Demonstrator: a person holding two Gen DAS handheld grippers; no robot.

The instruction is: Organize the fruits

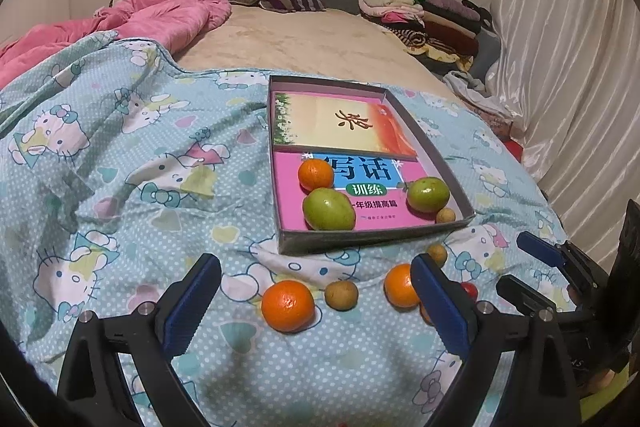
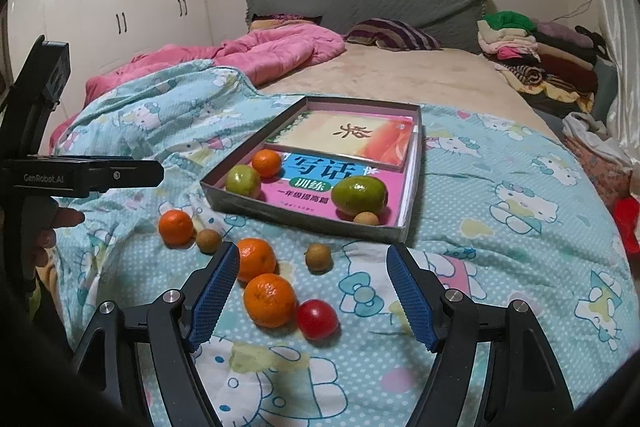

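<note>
1. The left gripper [image 1: 318,301] hangs over the bed's blue cat-print blanket [image 1: 120,167] with its jaws spread wide and released, gripping nothing. A tangerine [image 1: 288,305] and a small brown longan [image 1: 341,295] lie on the blanket between them.
2. A second tangerine [image 1: 400,285] touches the inner face of the left gripper's right-hand finger, which hides most of what lies behind it.
3. The right gripper [image 2: 312,295] is also released, jaws apart. Between them lie a tangerine at the near end [image 2: 270,300] and a red tomato-like fruit [image 2: 317,319] touching it.
4. Only the right wrist view shows that red fruit whole; in the left view it is a sliver beyond the finger.
5. Ahead of both jaws sits the shallow box [image 2: 304,223], holding two books, two green fruits [image 2: 359,195], one tangerine [image 2: 267,163] and a longan.
6. Only the right view shows the hand [image 2: 44,235] holding the left gripper.
</note>
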